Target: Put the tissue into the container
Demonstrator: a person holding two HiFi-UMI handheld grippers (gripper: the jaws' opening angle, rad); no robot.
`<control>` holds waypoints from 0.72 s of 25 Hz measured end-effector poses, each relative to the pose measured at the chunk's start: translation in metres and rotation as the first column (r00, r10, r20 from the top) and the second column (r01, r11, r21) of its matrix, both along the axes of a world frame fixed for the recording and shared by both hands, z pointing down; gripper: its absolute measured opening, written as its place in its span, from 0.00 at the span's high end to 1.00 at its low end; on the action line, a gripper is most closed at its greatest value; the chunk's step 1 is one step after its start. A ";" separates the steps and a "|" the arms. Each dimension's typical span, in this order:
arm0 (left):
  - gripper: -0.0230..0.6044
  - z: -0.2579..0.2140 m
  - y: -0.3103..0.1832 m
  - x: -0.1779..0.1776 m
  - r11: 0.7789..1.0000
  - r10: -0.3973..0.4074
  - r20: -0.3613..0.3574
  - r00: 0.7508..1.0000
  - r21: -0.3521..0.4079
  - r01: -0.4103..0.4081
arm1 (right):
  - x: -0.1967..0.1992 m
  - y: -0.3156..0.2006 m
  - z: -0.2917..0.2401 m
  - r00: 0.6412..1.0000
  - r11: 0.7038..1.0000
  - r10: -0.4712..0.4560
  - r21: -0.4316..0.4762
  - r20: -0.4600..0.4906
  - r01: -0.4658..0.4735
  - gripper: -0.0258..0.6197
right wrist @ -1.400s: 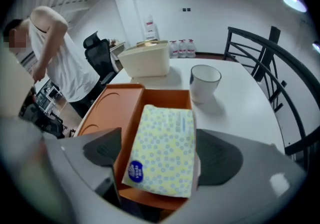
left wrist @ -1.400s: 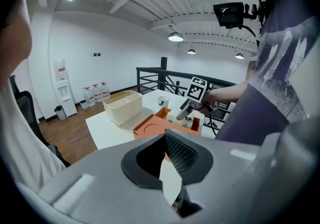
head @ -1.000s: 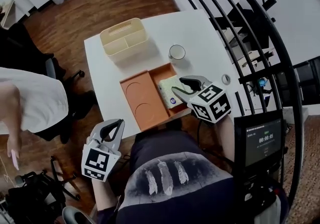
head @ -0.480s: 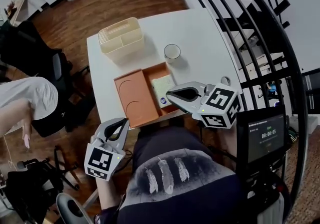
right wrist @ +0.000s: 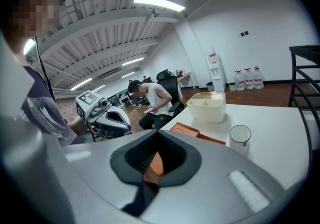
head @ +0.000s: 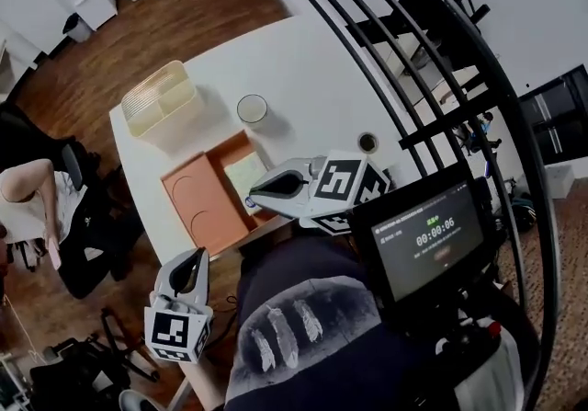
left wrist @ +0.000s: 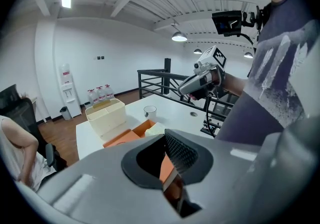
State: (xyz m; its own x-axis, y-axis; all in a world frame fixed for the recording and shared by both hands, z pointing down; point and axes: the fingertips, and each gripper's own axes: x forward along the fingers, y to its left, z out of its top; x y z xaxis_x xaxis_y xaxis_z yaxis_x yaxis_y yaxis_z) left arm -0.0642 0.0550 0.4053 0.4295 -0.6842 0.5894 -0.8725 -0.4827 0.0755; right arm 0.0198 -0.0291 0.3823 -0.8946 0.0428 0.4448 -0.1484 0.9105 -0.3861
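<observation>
Over white table (head: 303, 60), right gripper (head: 253, 191) fingers (head: 272, 200), earlier spread, are pressed together; left gripper (head: 197, 257) likewise.

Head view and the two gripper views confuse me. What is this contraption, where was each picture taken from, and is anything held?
There is no robot: a person holds a grasping tool in each hand. The head view looks down from a camera on the person's head; each gripper view looks along one tool's jaws. On the white table are an orange tray with a tissue pack in it, a cream container and a glass. The right tool hangs over the tray's near edge; the left tool is off the table. Both tools' jaws are together, holding nothing.
</observation>
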 end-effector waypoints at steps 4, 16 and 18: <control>0.94 0.000 0.001 0.001 1.000 0.011 0.011 1.000 0.003 -0.011 | 0.002 -0.001 -0.004 1.000 1.000 0.007 0.016 0.013 -0.008 0.96; 0.94 -0.002 0.000 -0.006 0.999 0.044 -0.003 0.999 0.002 -0.044 | 0.000 -0.004 -0.008 0.997 0.997 0.079 -0.001 0.023 -0.079 0.96; 0.94 -0.002 0.001 -0.009 0.999 0.041 -0.009 0.999 0.000 -0.041 | 0.000 -0.005 -0.009 0.996 0.996 0.089 0.002 0.020 -0.089 0.96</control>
